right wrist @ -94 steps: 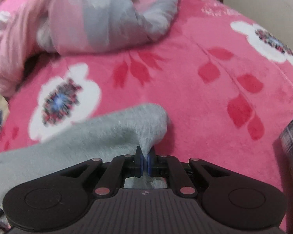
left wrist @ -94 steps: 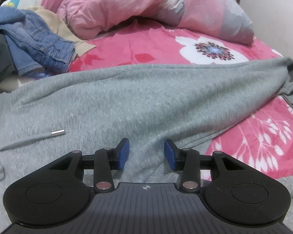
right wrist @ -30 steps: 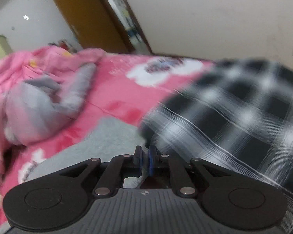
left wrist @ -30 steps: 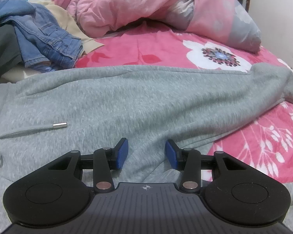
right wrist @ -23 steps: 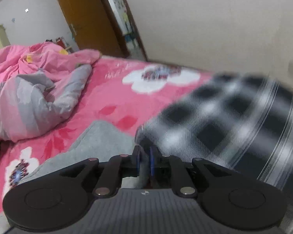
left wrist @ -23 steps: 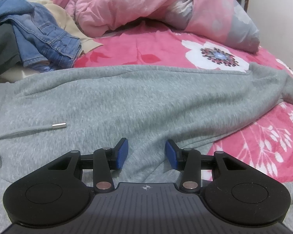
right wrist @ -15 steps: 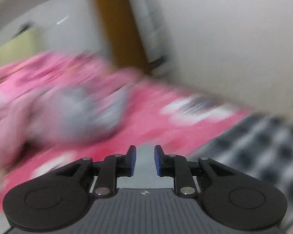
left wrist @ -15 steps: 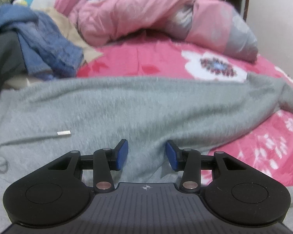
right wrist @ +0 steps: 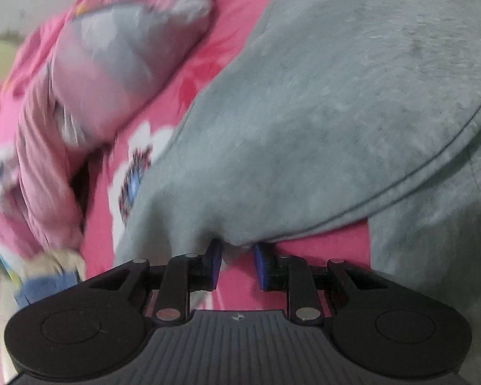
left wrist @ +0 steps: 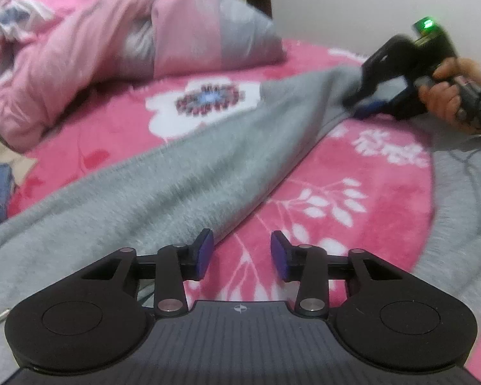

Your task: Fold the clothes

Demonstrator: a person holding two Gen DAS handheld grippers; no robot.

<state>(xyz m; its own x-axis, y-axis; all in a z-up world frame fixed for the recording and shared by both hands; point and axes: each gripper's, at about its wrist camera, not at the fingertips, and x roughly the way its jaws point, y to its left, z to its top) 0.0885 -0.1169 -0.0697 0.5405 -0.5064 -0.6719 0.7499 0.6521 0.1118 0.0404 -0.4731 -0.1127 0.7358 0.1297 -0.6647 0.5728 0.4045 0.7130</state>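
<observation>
- Reaching over the bed [left wrist: 352,147], the left gripper [left wrist: 240,253] hangs with its fingers [left wrist: 203,253] apart and easing inward; nothing lies between them, only the pink floral blanket below.
- Grey sweatpants [left wrist: 182,173] lie stretched across the bed, running from the near left to the far right in the left wrist view.
- At that far right end sits the right gripper [right wrist: 237,263], gripped by a hand [left wrist: 449,96].
- A second ago its fingers [right wrist: 215,263] were clenched beside a black-and-white checked cloth; now they stand released, and the checked cloth is out of view.
- The sweatpants' edge bunches right at the right fingertips, but the pads do not press it.
- My read: the right gripper has swung back to the sweatpants and is set to pinch that end for a fold.
- A rumpled pink-and-grey quilt [left wrist: 112,48] sits at the far left, clear of the work.
</observation>
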